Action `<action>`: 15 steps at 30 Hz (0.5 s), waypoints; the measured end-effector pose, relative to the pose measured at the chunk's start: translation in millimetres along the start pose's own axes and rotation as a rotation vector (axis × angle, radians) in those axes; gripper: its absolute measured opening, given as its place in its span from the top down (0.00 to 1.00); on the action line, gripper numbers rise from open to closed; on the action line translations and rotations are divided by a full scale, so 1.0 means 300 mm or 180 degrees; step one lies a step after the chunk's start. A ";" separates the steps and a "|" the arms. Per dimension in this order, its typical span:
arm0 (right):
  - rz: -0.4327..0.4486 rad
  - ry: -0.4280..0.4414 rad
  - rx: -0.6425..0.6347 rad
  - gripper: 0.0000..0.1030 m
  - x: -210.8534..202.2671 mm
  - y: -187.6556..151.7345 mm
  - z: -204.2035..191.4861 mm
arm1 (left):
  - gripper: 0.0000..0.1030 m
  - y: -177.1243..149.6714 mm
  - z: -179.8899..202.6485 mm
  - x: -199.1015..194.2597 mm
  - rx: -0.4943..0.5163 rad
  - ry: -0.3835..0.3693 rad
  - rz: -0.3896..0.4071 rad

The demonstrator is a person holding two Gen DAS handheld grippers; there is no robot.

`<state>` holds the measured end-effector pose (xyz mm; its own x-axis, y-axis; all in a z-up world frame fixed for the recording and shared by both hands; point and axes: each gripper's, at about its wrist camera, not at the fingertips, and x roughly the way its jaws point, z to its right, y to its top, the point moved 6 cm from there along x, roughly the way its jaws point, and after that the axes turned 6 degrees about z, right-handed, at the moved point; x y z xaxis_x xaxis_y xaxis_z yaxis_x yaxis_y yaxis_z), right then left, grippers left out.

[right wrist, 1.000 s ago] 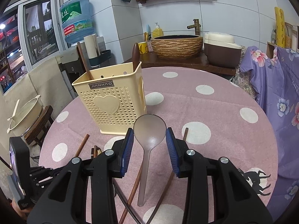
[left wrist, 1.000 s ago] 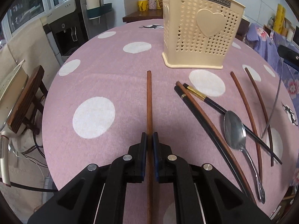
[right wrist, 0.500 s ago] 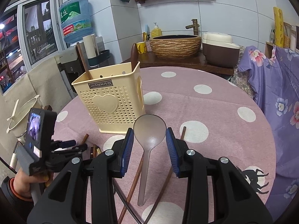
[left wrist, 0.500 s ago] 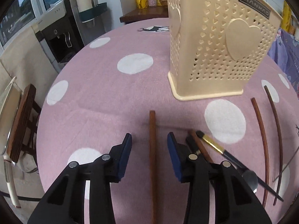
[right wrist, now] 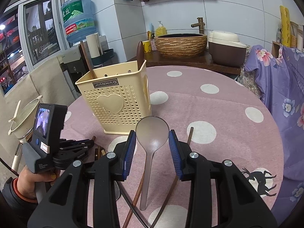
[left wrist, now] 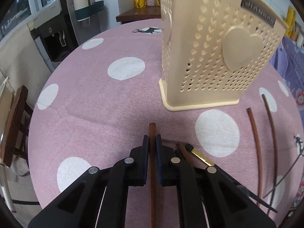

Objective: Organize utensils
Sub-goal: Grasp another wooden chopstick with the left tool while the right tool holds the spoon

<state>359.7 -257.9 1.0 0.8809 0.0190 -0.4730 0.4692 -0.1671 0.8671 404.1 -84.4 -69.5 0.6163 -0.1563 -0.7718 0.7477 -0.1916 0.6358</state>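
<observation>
- A brown wooden chopstick (left wrist: 152, 163) lies flat on the desk (left wrist: 98, 102), its blunt end pointing toward the cream utensil basket (left wrist: 209, 53) and stopping short of the basket's base.
- The left hand-held gripper (left wrist: 152, 142) is clamped on that chopstick — both blue-lined pads press its sides just behind the tip, and the rest of the stick runs back between the black arms.
- Just right of it, half under the gripper's arm, lie another brown chopstick (left wrist: 185, 153) and a black chopstick with a gold band (left wrist: 218, 168); farther right two thin dark-brown chopsticks (left wrist: 255, 144) lie near each other without touching.
- The basket stands upright on the pink, white-dotted cloth, with a raised heart on its perforated wall; from the right wrist view a brown handle (right wrist: 86, 58) and a dark rounded handle (right wrist: 140, 54) stick up out of it.
- The right hand-held gripper (right wrist: 152, 144) hovers with its pads apart — a translucent spoon (right wrist: 150, 146) lies on the desk below, bowl toward the basket, and whether the pads touch it cannot be told.
- In that view the left hand (right wrist: 28, 182) grips its tool at the desk's edge, low on the left.
- Behind the desk: a woven-look basin (right wrist: 180, 42), a water dispenser bottle (right wrist: 78, 18), a purple floral cloth (right wrist: 275, 79).
</observation>
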 end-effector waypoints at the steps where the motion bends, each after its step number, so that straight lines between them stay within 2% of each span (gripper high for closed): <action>1: 0.0004 0.0002 -0.0003 0.65 -0.002 0.000 -0.001 | 0.92 0.003 0.000 -0.018 -0.0008 -0.0003 0.0057; 8: 0.0078 0.0049 -0.0043 0.65 -0.030 0.019 -0.013 | 0.92 0.057 -0.030 -0.224 -0.0217 -0.0187 0.0552; 15: 0.0302 0.0134 -0.0057 0.65 -0.119 0.104 -0.013 | 0.92 0.139 -0.078 -0.509 -0.0357 -0.0275 0.1254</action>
<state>343.1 -259.8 45.5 0.9231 0.0454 -0.3819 0.3842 -0.1524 0.9106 347.1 -46.0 74.9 0.8411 -0.2781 -0.4639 0.4842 0.0051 0.8749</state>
